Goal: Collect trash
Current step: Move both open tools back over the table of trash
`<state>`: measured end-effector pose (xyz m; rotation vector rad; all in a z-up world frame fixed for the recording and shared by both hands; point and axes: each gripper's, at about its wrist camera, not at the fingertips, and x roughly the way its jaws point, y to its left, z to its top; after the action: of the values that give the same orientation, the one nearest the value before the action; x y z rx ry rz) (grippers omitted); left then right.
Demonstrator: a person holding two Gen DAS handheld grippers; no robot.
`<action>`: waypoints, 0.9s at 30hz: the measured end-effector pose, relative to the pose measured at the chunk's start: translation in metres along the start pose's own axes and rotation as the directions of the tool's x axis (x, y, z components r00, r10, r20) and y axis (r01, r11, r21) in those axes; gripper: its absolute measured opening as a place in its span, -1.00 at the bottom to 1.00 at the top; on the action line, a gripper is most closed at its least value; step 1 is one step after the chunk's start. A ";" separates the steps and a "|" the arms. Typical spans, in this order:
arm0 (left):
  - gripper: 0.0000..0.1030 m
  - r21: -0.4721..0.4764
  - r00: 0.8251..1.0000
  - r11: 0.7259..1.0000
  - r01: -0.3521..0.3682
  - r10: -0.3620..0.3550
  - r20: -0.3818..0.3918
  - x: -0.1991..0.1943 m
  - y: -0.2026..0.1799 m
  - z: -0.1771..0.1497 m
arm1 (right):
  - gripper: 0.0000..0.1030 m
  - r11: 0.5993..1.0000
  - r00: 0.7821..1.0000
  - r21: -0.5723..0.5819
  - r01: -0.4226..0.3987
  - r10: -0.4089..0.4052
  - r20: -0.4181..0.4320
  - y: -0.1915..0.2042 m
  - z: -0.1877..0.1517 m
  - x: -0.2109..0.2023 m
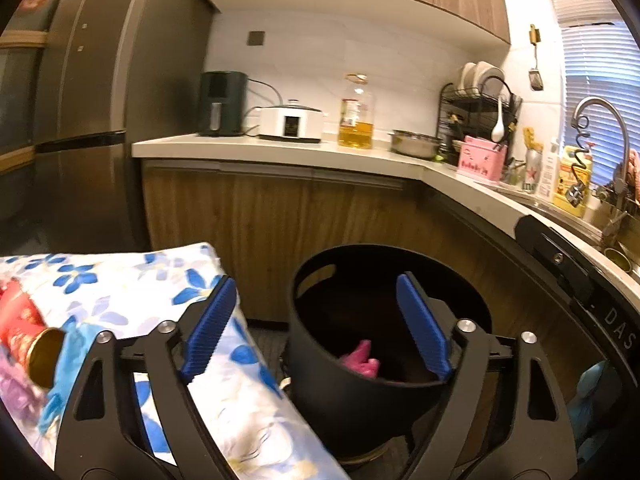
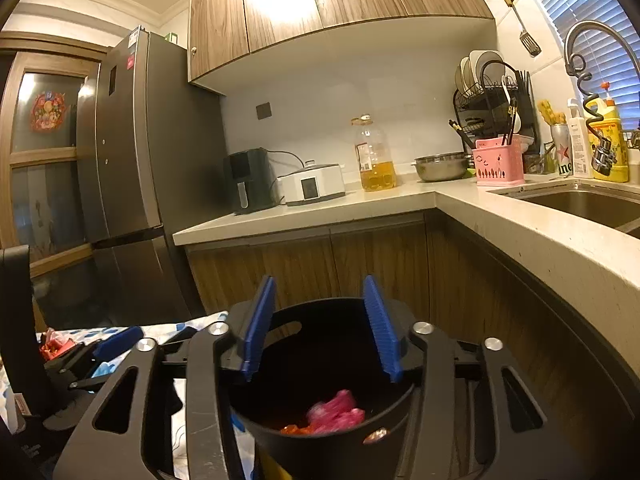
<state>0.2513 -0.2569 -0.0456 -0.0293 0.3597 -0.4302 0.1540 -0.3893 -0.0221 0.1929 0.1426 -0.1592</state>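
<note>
A black round trash bin (image 1: 344, 380) stands on the floor beside a table with a blue-flowered cloth (image 1: 132, 280). Pink crumpled trash (image 1: 360, 358) lies inside it; it also shows in the right wrist view (image 2: 334, 412) with an orange scrap (image 2: 294, 429). A red can (image 1: 28, 336) lies on its side on the cloth at the left, over purple wrapping (image 1: 16, 396). My left gripper (image 1: 314, 332) is open and empty, between the table edge and the bin. My right gripper (image 2: 320, 328) is open and empty above the bin (image 2: 320, 400). The left gripper shows at the right view's left edge (image 2: 108, 346).
An L-shaped counter (image 1: 280, 152) with wooden cabinets runs behind the bin. It holds an air fryer (image 1: 222, 104), a white cooker (image 1: 290, 122), an oil bottle (image 1: 356, 114), a steel bowl (image 1: 414, 144), a dish rack (image 1: 478, 112) and a sink (image 2: 580, 200). A fridge (image 2: 132, 176) stands left.
</note>
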 end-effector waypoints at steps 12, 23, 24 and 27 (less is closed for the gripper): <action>0.87 -0.030 0.989 0.992 -0.125 0.127 0.071 -0.068 0.032 -0.011 | 0.55 1.000 1.000 -0.010 0.029 -0.029 -0.002 0.024 -0.008 -0.038; 0.88 -0.080 0.971 0.974 -0.214 0.221 0.095 -0.130 0.074 -0.025 | 0.55 1.000 1.000 -0.011 -0.012 0.013 0.015 0.062 -0.017 -0.071; 0.88 -0.086 0.966 0.969 -0.232 0.240 0.096 -0.136 0.080 -0.027 | 0.55 1.000 1.000 -0.014 -0.020 0.021 0.015 0.068 -0.019 -0.074; 0.88 -0.109 0.956 0.958 -0.264 0.275 0.102 -0.151 0.096 -0.033 | 0.55 0.999 0.999 -0.018 -0.043 0.043 0.006 0.081 -0.025 -0.077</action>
<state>0.1505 -0.1061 -0.0363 -0.0959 0.2642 -0.1390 0.0898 -0.2944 -0.0200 0.1774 0.1334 -0.1155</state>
